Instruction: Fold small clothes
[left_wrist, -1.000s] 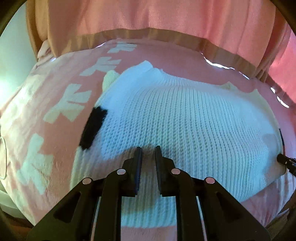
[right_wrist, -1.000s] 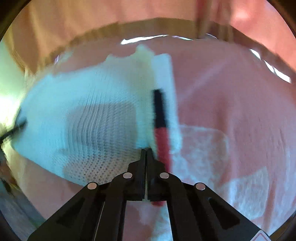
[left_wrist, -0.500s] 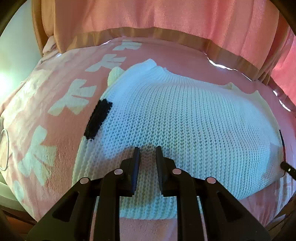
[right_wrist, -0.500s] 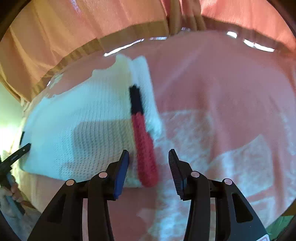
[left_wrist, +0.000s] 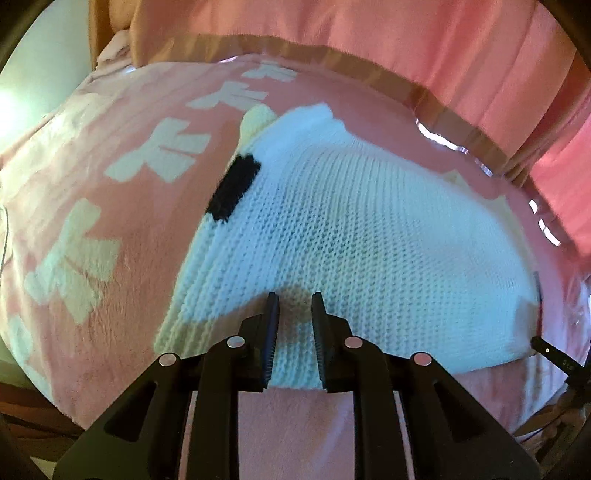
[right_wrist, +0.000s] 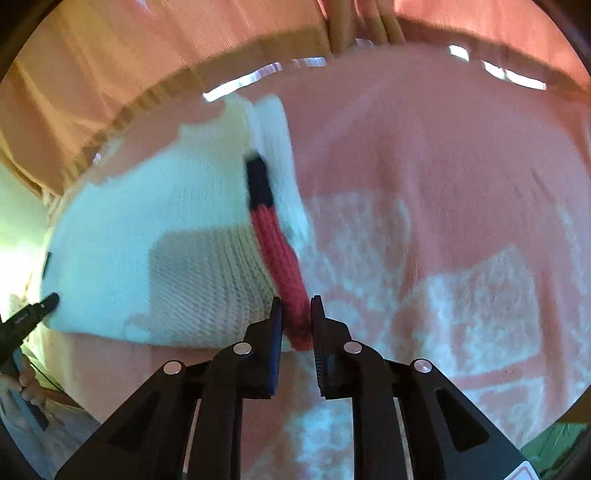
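Observation:
A white knit sweater lies flat on a pink blanket, with a black patch at its left edge. My left gripper hovers over the near hem, its jaws a narrow gap apart with nothing pinched and its shadow on the knit. In the right wrist view the sweater has a folded edge with a black patch and a red band. My right gripper is closing, and the pads touch the near end of the red band on both sides.
The blanket carries pale printed shapes and spreads wide to the right of the sweater. A pink curtain hangs behind the far edge. The left gripper's tip and a hand show at the sweater's left corner.
The right gripper went from shut to wide open, then closed in around the red band's near end. The left gripper shifted a little along the hem; its gap stayed narrow.

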